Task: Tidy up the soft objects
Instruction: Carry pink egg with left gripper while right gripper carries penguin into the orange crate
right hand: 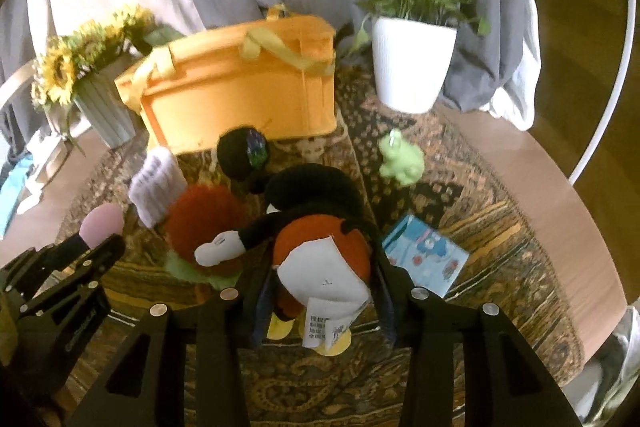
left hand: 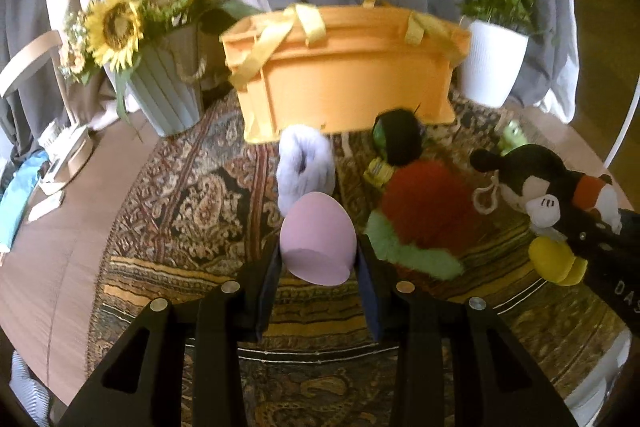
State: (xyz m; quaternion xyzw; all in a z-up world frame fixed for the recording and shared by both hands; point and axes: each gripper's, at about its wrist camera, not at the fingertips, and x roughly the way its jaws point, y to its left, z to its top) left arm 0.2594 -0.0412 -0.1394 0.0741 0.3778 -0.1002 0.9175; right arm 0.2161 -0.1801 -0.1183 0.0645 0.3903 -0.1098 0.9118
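Two tongs loaded: left point(left hand: 318, 267) grips pink egg point(left hand: 317, 241), narrow end up.

An orange fabric storage box point(left hand: 344, 75) stands at the back of the patterned rug point(left hand: 192, 187), between a sunflower vase point(left hand: 168, 95) on its left and a white potted plant point(left hand: 492, 63) on its right; plush toys lie before it.

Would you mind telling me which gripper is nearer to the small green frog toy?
Right. The right gripper, shut on the mouse plush, is just short of the frog; the left gripper, holding the pink egg, is farther left.
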